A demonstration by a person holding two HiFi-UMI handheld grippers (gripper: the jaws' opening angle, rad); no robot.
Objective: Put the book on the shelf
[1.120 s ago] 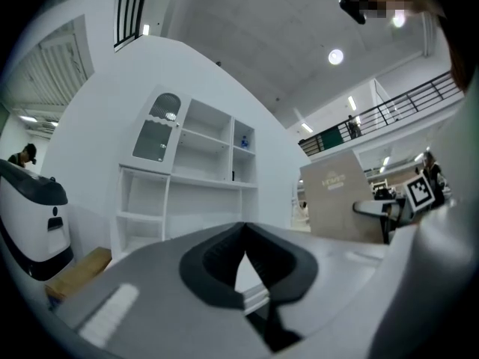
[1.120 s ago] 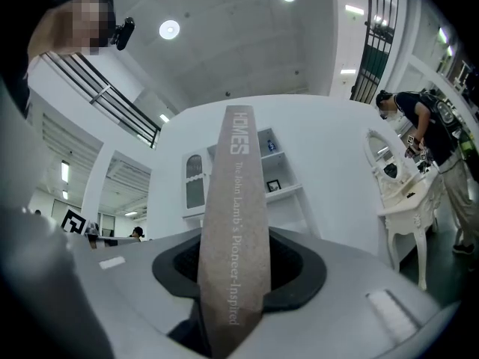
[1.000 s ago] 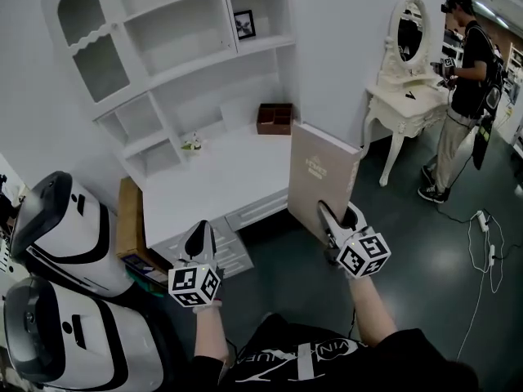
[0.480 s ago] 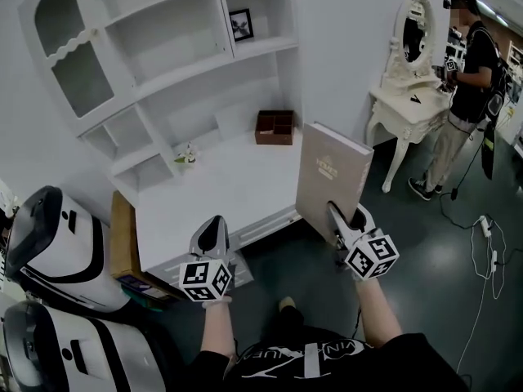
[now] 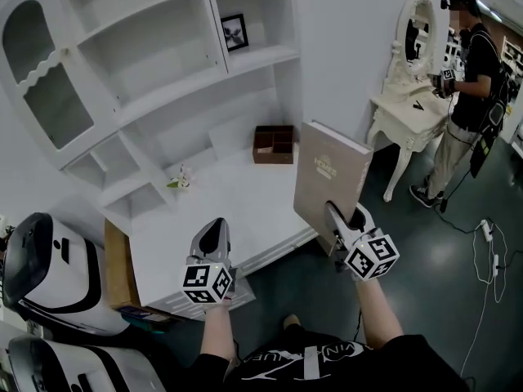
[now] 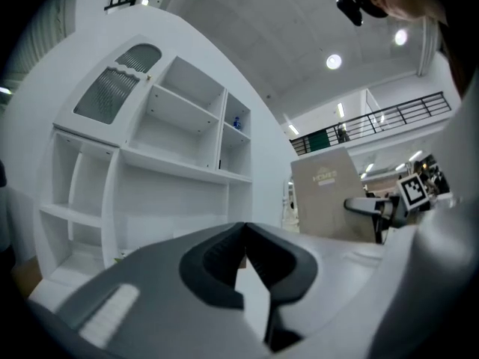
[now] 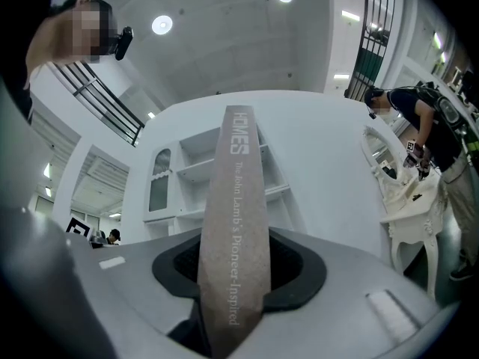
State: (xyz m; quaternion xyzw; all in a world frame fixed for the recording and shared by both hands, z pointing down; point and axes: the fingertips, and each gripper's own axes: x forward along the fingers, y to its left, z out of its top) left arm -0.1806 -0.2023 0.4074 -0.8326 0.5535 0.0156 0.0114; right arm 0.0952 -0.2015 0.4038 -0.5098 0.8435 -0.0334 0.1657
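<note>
White wall shelving rises behind a white desk top; a tall beige hardcover book stands upright in the air at the desk's right front edge. The right gripper clamps the book's lower edge, spine between its jaws. The left gripper is empty with its jaws together, well apart from the book.

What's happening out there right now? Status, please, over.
Status: right gripper shut on book, held upright. Then left gripper shut, empty. Ahead, shelf; picture frame in one upper bay. Over.
</note>
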